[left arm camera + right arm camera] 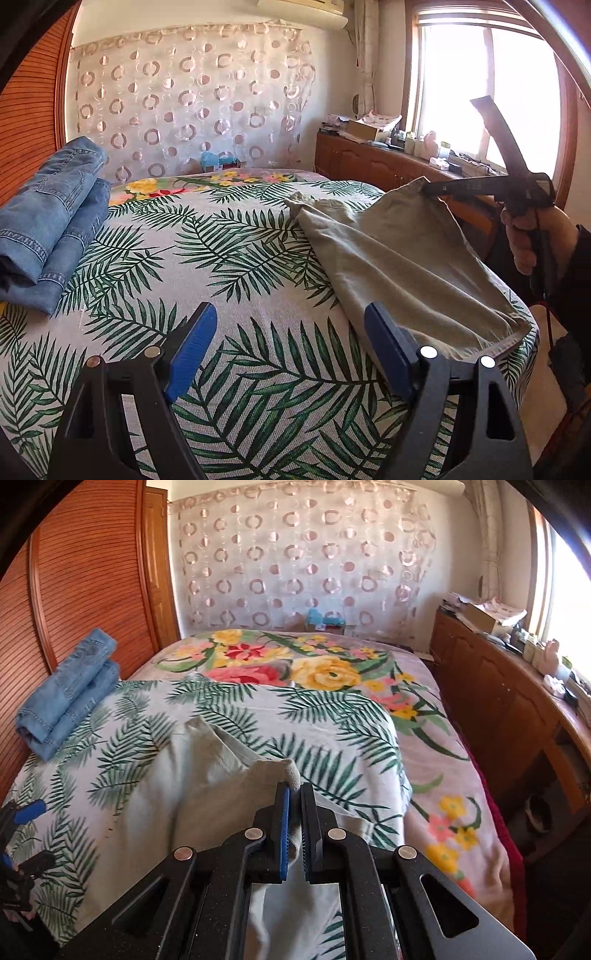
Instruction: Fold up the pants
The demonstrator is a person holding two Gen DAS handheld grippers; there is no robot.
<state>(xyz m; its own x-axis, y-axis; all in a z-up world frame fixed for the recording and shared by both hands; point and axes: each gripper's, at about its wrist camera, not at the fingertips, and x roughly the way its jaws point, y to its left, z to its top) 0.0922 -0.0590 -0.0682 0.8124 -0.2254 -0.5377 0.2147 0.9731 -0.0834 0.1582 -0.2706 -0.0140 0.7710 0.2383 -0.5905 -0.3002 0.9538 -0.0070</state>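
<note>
Left wrist view: my left gripper [290,354] hangs with fingers wide, empty, over the bed [236,258]; beige pants [402,254] right of it, barely folded.

Right wrist view: right gripper [294,805] pinches a pants corner, lifted. Folded jeans [70,690] sit far left. Folding mostly ahead, I'd say.

The pants [402,254] lie on the right part of the leaf-print sheet [229,258], one corner lifted off it. The folded jeans [51,221] sit well apart at the sheet's left edge. Behind the sheet lies the flowered blanket [332,672], and the cabinet [498,701] stands to its right.
</note>
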